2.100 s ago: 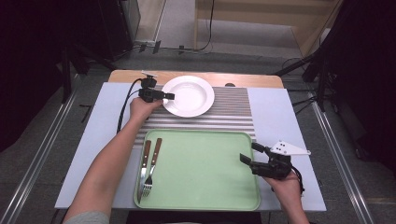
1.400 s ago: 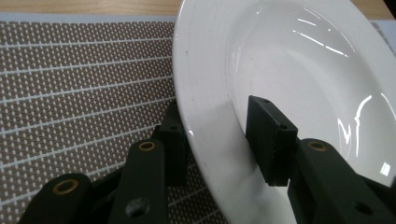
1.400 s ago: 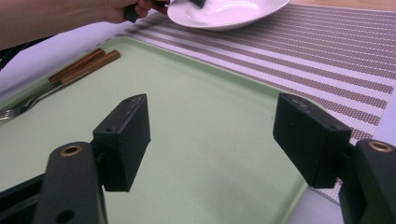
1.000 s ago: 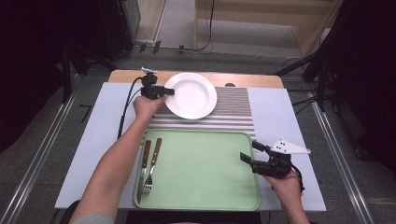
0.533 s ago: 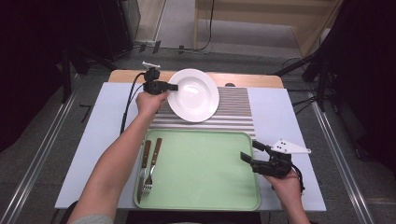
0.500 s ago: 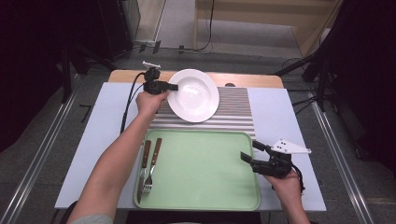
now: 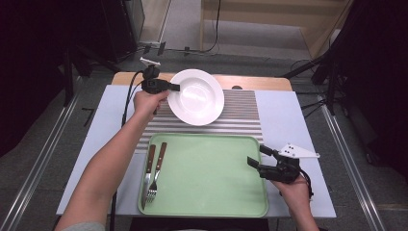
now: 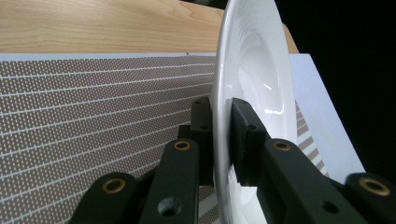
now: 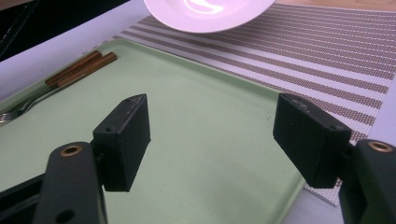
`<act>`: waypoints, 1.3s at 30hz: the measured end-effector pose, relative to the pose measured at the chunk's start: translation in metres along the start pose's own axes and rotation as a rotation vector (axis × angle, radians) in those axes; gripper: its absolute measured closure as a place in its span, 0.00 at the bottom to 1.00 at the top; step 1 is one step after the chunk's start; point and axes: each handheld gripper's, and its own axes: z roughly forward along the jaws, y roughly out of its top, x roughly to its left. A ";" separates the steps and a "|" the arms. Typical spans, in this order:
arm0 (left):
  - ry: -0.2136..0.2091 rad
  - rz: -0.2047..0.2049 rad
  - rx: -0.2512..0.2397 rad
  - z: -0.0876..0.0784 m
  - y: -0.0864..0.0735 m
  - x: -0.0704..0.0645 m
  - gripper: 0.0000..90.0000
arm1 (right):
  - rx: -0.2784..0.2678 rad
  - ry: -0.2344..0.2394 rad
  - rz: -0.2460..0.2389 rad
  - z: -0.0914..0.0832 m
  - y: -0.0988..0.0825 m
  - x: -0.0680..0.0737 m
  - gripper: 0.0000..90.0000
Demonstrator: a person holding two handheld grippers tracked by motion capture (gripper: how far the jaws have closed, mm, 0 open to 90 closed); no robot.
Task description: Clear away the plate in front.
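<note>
A white plate [image 7: 197, 96] hangs tilted above the striped placemat [image 7: 243, 113], held by its left rim. My left gripper [image 7: 175, 88] is shut on that rim; its jaws have just been closing with the rim between them. In the left gripper view the two pads clamp the plate [image 8: 254, 70] edge-on over the placemat [image 8: 93, 116]. My right gripper [image 7: 255, 155] rests at the right edge of the green tray [image 7: 207, 187], open with nothing in it. Its own view shows wide-apart jaws [image 9: 212, 135] over bare tray [image 9: 210, 88], with the plate [image 9: 210, 11] farther off.
A fork [image 7: 155, 175] and a knife [image 7: 147, 168] with wooden handles lie side by side at the tray's left end. Their handles [image 9: 79, 65] also show in the right gripper view. A light blue cover lies over the table [image 7: 284, 110], wood showing at the far edge.
The left gripper closed on the plate's rim and lifted it off the placemat, so the plate now looks larger and tilted. The right gripper has stayed in place.
</note>
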 end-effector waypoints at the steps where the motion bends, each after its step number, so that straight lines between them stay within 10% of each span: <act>1: -0.001 0.001 0.001 -0.002 0.000 -0.002 0.90 | 0.000 -0.001 0.000 0.000 0.000 0.000 0.29; 39: -0.150 0.084 0.134 -0.026 -0.037 -0.051 0.90 | -0.003 0.004 0.014 0.000 0.000 -0.004 0.30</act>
